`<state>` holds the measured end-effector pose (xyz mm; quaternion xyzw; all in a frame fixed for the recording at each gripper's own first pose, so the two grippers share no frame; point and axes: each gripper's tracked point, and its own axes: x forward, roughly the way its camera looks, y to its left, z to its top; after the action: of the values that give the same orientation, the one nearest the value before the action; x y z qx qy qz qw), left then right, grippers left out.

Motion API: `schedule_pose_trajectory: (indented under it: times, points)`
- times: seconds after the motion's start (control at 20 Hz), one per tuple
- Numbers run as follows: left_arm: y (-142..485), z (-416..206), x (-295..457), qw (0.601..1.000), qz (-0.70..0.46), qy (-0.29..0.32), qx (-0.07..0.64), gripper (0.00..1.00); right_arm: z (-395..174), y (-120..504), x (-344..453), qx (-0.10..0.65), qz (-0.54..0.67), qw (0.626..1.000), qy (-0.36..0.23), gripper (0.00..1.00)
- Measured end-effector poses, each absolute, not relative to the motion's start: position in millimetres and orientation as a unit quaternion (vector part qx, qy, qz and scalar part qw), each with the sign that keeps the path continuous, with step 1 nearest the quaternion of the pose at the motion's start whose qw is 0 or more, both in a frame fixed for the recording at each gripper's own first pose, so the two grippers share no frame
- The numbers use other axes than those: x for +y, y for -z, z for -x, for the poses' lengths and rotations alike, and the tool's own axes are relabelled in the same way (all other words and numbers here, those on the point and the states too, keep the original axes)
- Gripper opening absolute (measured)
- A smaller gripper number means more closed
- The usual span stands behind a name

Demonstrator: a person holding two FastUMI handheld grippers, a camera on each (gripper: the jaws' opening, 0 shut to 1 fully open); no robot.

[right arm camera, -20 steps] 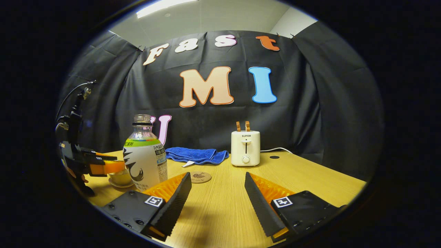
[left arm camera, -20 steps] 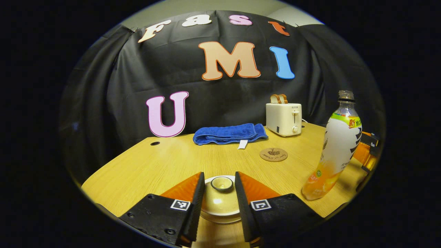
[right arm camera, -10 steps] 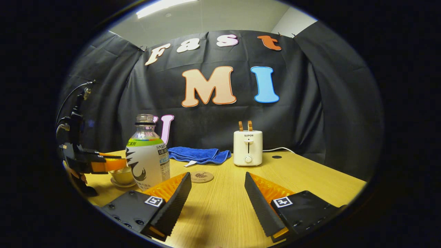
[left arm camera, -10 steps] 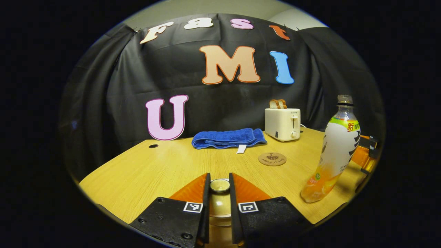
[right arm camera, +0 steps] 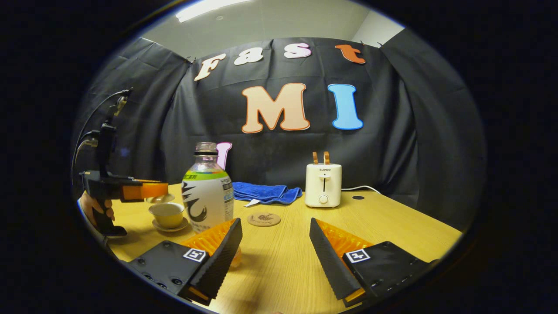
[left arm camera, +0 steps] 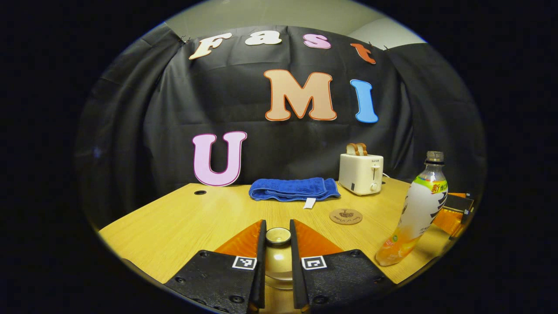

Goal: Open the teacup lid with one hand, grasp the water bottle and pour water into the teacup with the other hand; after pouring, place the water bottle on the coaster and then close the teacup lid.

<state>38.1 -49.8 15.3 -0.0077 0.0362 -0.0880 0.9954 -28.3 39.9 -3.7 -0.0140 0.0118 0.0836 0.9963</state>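
Note:
My left gripper (left arm camera: pixel 277 226) is shut on the knob of the cream teacup lid (left arm camera: pixel 278 257). In the right gripper view it (right arm camera: pixel 146 190) holds the lid (right arm camera: pixel 159 199) in the air just above the open teacup (right arm camera: pixel 166 213), which stands on its saucer (right arm camera: pixel 171 227). The capless water bottle (right arm camera: pixel 207 196) stands upright right of the cup, just beyond my right gripper's left finger (right arm camera: pixel 218 248). My right gripper (right arm camera: pixel 275 226) is open and holds nothing. The round cork coaster (right arm camera: pixel 263 219) lies on the table behind the bottle (left arm camera: pixel 418 209).
A white toaster (right arm camera: pixel 323 185) with two bread slices stands at the back of the wooden table (right arm camera: pixel 392 226). A folded blue towel (right arm camera: pixel 266 192) lies left of it. A hand (right arm camera: pixel 93 209) holds the left gripper's handle at the table's left edge.
My left gripper shut on the lid's knob, then rose with the lid off the cup. The right gripper stayed open and shifted slightly.

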Motion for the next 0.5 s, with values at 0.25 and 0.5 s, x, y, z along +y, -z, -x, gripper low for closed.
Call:
schedule_pose_trajectory:
  times: [0.25, 0.5]
  points:
    - [-26.4, -30.3, -32.7, 0.997, 0.011, 0.073, 0.027, 0.23, 46.1, 7.1, 60.5, 0.018, 0.023, 0.993, -0.114, 0.94]
    - [-29.6, -22.7, -23.5, 0.998, 0.007, 0.066, 0.020, 0.23, 54.2, 16.3, 90.7, 0.046, 0.003, 0.987, -0.153, 0.94]
